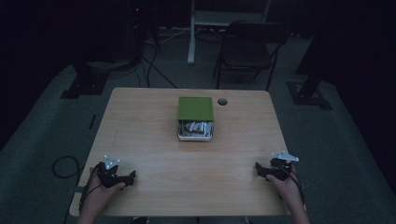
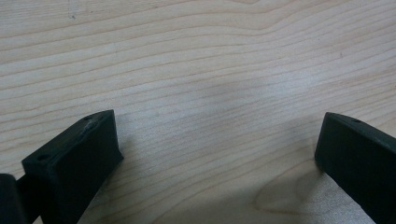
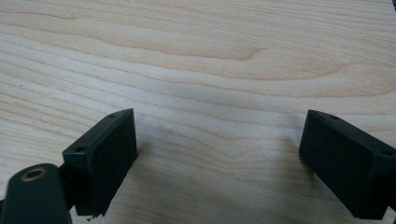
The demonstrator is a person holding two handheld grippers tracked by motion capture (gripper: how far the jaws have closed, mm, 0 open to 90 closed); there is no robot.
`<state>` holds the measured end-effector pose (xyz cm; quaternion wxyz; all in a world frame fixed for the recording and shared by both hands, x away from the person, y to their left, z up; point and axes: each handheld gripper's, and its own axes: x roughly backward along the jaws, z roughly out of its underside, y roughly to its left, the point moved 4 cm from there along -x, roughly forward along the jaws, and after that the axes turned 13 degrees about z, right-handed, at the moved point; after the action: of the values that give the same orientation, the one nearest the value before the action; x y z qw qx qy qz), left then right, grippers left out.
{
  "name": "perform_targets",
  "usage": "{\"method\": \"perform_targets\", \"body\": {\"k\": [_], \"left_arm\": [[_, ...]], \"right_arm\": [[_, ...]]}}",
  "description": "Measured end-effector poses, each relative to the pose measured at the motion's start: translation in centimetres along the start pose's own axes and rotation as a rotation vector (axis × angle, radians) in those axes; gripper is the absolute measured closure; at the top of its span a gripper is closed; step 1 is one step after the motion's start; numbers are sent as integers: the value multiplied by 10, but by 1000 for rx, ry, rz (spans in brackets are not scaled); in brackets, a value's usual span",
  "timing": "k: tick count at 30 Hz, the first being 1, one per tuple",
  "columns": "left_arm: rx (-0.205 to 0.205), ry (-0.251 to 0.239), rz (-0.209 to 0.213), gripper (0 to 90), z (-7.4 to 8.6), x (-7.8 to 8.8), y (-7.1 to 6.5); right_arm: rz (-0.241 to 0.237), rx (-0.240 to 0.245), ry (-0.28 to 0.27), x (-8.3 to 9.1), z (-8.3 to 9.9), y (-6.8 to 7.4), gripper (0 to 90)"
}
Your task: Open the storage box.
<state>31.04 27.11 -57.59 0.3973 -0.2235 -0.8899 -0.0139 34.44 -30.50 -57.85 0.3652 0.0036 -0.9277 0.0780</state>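
A box with a green lid (image 1: 195,108) stands at the middle of the wooden table (image 1: 149,140). Its near end shows a white tray holding red and white packets (image 1: 194,129). My left gripper (image 1: 131,176) rests near the front left corner, held by a hand, jaws pointing toward the table's middle. In the left gripper view the left gripper (image 2: 217,135) is open over bare wood. My right gripper (image 1: 258,169) lies near the front right corner, well apart from the box. In the right gripper view the right gripper (image 3: 218,133) stands open with nothing between its fingers.
A round cable hole (image 1: 222,101) sits just right of the box. Beyond the table stand a dark folding chair (image 1: 247,49) and stand bases on a dim floor. A cable loop (image 1: 63,165) lies by the table's left edge.
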Motion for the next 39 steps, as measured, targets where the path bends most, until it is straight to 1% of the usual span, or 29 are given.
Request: {"method": "perform_targets", "body": {"k": [17, 25, 26, 27, 28, 30, 32, 33, 34, 36, 37, 38, 39], "left_arm": [[-11, 2, 10, 1, 0, 0, 0], [-11, 1, 11, 1, 0, -1, 0], [-11, 1, 11, 1, 0, -1, 0], [-11, 1, 11, 1, 0, -1, 0], [-11, 1, 11, 1, 0, -1, 0], [-13, 3, 12, 0, -1, -1, 1], [-15, 4, 13, 1, -1, -1, 1], [-15, 4, 13, 0, -1, -1, 1], [-15, 4, 12, 0, -1, -1, 1], [-15, 4, 13, 1, -1, -1, 1], [-15, 4, 13, 0, -1, -1, 1], [-15, 4, 13, 1, -1, -1, 1], [-15, 4, 12, 1, -1, -1, 1]], "right_arm": [[-2, 3, 0, 0, 0, 0, 107], [-10, 15, -4, 1, 0, 2, 108], [-18, 21, -4, 2, 0, 6, 108], [-18, 21, -4, 2, 0, 6, 108], [-34, 33, -8, 2, 0, 11, 109], [-48, 24, -12, 2, -2, 15, 111], [-51, 18, -15, 3, -3, 17, 111], [-41, 37, -23, 4, -5, 20, 111], [-41, 37, -23, 4, -5, 20, 111], [-22, 68, -40, 7, -8, 24, 113], [-22, 68, -40, 7, -8, 24, 113], [-14, 93, -49, 9, -10, 27, 114], [-5, 109, -57, 10, -10, 29, 114]]}}
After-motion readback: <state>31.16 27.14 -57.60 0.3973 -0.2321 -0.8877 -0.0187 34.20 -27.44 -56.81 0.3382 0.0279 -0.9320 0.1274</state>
